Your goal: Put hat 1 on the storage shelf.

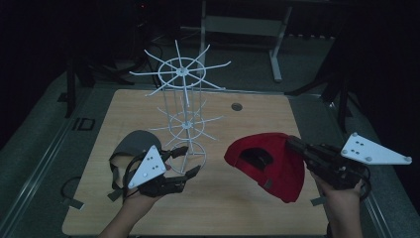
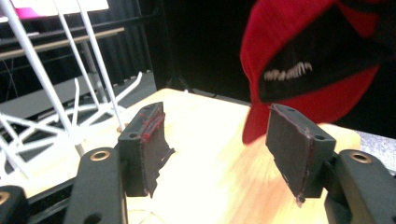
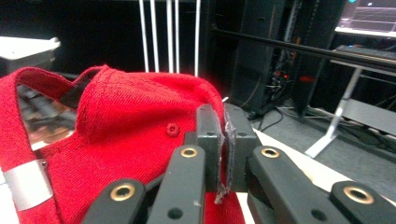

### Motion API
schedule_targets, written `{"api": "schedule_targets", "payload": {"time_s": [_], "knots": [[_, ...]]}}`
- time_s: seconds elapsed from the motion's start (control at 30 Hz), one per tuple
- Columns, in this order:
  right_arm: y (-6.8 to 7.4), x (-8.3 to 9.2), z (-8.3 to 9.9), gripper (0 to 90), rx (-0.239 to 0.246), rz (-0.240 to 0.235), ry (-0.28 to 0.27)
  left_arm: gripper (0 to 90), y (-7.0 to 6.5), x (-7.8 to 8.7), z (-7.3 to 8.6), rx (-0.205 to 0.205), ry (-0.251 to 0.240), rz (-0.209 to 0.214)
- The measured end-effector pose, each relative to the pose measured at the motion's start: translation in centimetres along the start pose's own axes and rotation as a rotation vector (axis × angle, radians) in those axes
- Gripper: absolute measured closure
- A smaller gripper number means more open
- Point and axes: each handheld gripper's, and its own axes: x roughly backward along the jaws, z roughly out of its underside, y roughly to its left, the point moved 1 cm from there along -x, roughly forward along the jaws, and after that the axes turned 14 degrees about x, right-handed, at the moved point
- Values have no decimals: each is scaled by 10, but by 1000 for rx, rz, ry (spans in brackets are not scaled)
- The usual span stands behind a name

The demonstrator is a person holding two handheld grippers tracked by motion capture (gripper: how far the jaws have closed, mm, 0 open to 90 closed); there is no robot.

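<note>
A red cap (image 1: 267, 166) hangs tilted just above the table at the right, its opening turned toward the left. My right gripper (image 1: 291, 142) is shut on the cap's crown edge; in the right gripper view the jaws (image 3: 223, 119) pinch the red fabric (image 3: 130, 116). My left gripper (image 1: 188, 160) stands open near the foot of a white wire rack (image 1: 183, 99), nothing between its jaws (image 2: 217, 123). Beyond those jaws the red cap (image 2: 285, 51) shows its dark inside. A grey cap (image 1: 132, 144) lies on the table behind the left hand.
The wooden table (image 1: 223, 208) has a small round hole (image 1: 236, 106) near its far edge. The rack's thin arms (image 2: 70, 107) spread close to my left gripper. Dark floor and a metal stand leg (image 1: 275, 54) lie beyond the table.
</note>
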Motion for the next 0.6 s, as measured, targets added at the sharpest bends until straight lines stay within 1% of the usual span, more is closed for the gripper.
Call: {"api": "schedule_targets", "payload": {"time_s": [0.2, 0.27, 0.3, 0.33, 0.37, 0.43, 0.5, 0.6], "knots": [[-8, -5, -7, 870, 5, 48, 6, 351, 3, 6, 25, 35, 20, 0], [-10, -6, -8, 870, 0, 52, 5, 300, 4, 7, 28, 42, 19, 4], [-12, -7, -8, 870, -5, 56, 4, 300, 6, 9, 37, 69, 13, 10], [-17, -10, -11, 870, -7, 70, 7, 260, 8, 10, 41, 80, 10, 13], [-19, -11, -12, 870, -10, 78, 8, 230, 9, 11, 45, 98, 5, 5], [-25, -12, -14, 870, -16, 95, 4, 162, 12, 12, 53, 114, 11, -11], [-31, -14, -17, 870, -22, 119, 1, 151, 14, 14, 62, 126, 6, -21], [-38, -16, -22, 870, -32, 141, -8, 146, 17, 15, 73, 142, 14, -37]]}}
